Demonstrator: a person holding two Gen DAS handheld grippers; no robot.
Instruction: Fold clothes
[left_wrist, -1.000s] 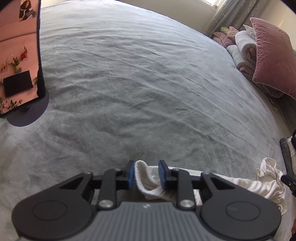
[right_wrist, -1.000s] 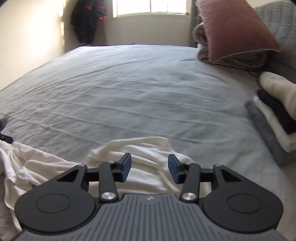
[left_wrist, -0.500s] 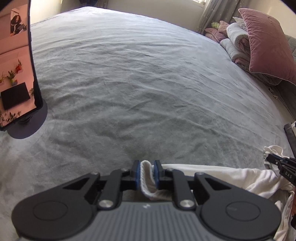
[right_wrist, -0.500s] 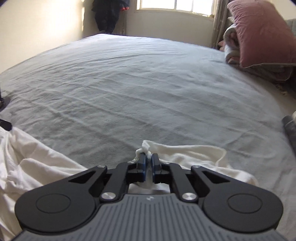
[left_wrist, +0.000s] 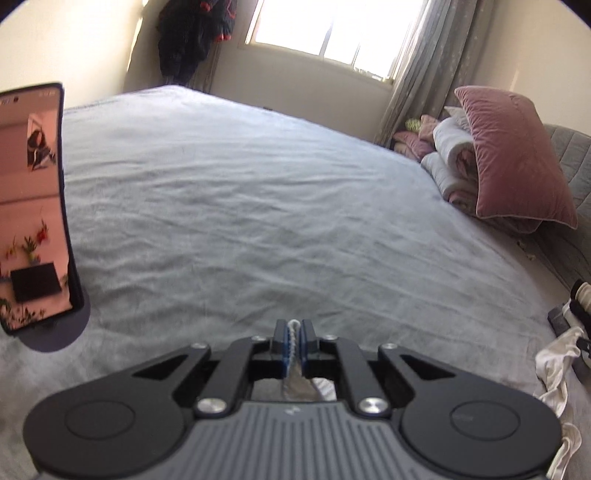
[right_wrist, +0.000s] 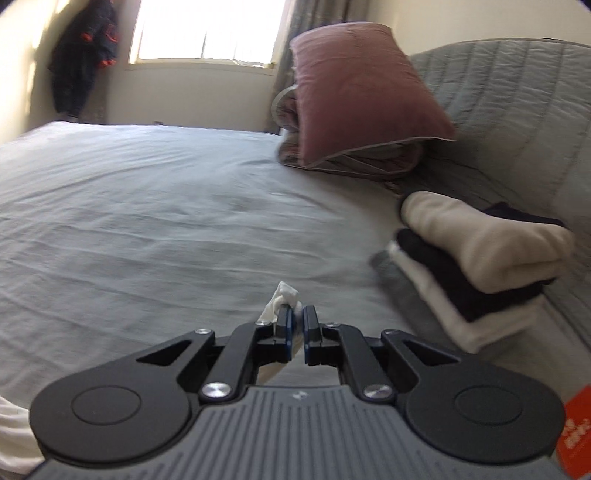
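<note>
**Both my grippers have the white cloth and it is up off the bed**

A second ago my right gripper (right_wrist: 294, 325) was wide open over the white cloth (right_wrist: 282, 300) and my left gripper (left_wrist: 293, 341) was only half closed; now both are pinched tight on it; a little white edge (left_wrist: 293, 328) pokes up between my left fingers, and a white bunch sticks out by my right ones.

Both cameras were looking down at the grey bed (left_wrist: 258, 206) before; now they look across it to the window (left_wrist: 325, 26), so I think I have lifted the cloth above the bed; the rest of it hangs below me, at the near edge of the bed.

I think I can now shake it flat and lay it on the bed to fold.

The folded pile (right_wrist: 476, 266) sits on the right side of the bed; the pink pillow (right_wrist: 354, 92) is behind it; a phone (left_wrist: 33, 206) stands at the left side of the bed.
</note>
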